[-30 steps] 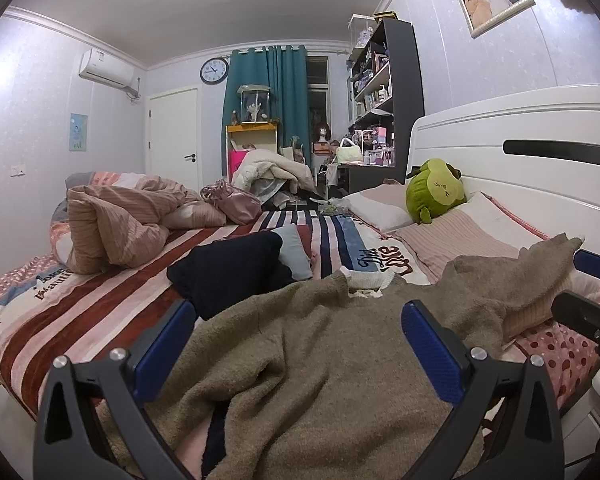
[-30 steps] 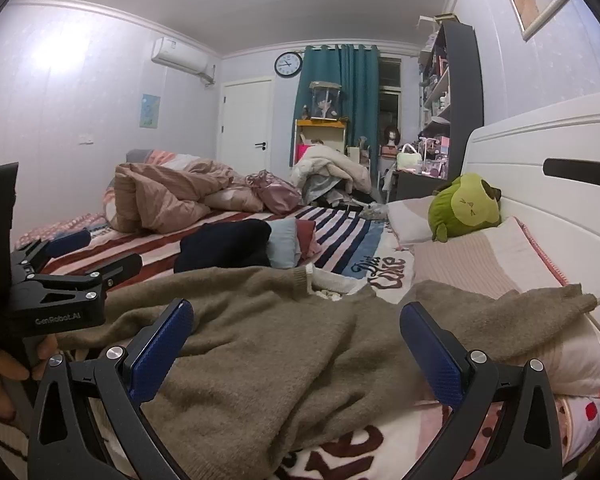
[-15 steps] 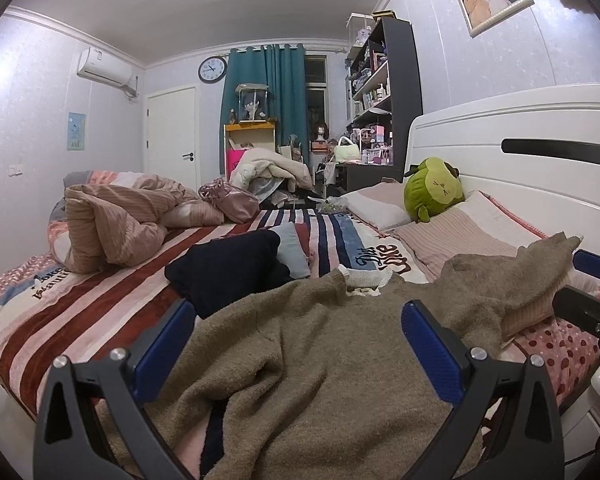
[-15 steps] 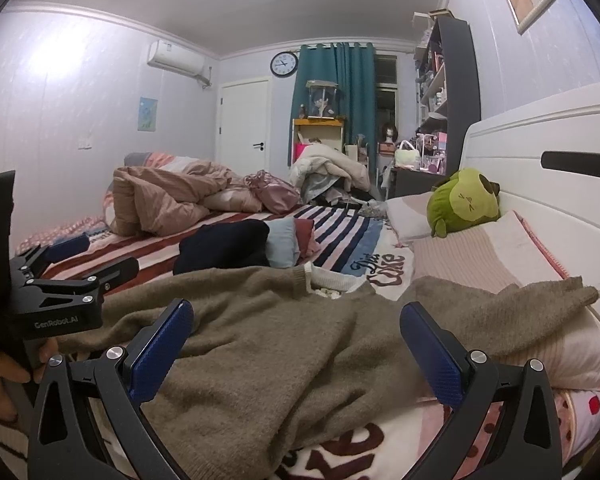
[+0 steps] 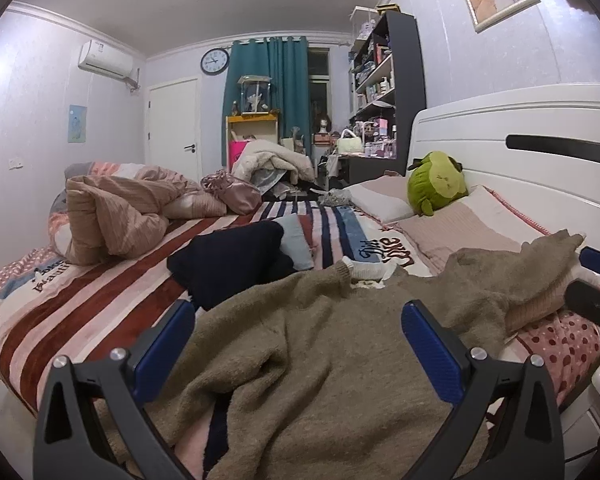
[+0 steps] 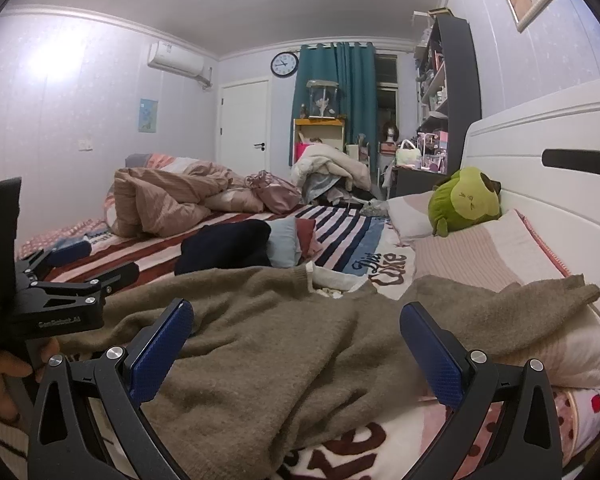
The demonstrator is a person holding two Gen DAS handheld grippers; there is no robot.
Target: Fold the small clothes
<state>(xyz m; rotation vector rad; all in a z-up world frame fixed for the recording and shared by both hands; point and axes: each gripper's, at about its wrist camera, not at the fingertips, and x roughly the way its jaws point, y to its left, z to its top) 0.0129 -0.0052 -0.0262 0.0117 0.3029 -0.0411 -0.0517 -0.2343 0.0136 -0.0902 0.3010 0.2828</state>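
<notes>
A brown knit sweater lies rumpled across the near part of the striped bed; it also shows in the right wrist view. One sleeve stretches right onto a pink pillow. My left gripper is open and empty just above the sweater's body. My right gripper is open and empty over the sweater too. The left gripper also appears at the left edge of the right wrist view, open.
A dark navy garment and a light blue one lie mid-bed. A bunched pink quilt sits at the far left. A green plush toy rests against the white headboard. Shelves and clutter stand beyond the bed.
Both grippers have shifted only slightly; the view has drifted a little. The sweater lies much as before. Both stay open.
</notes>
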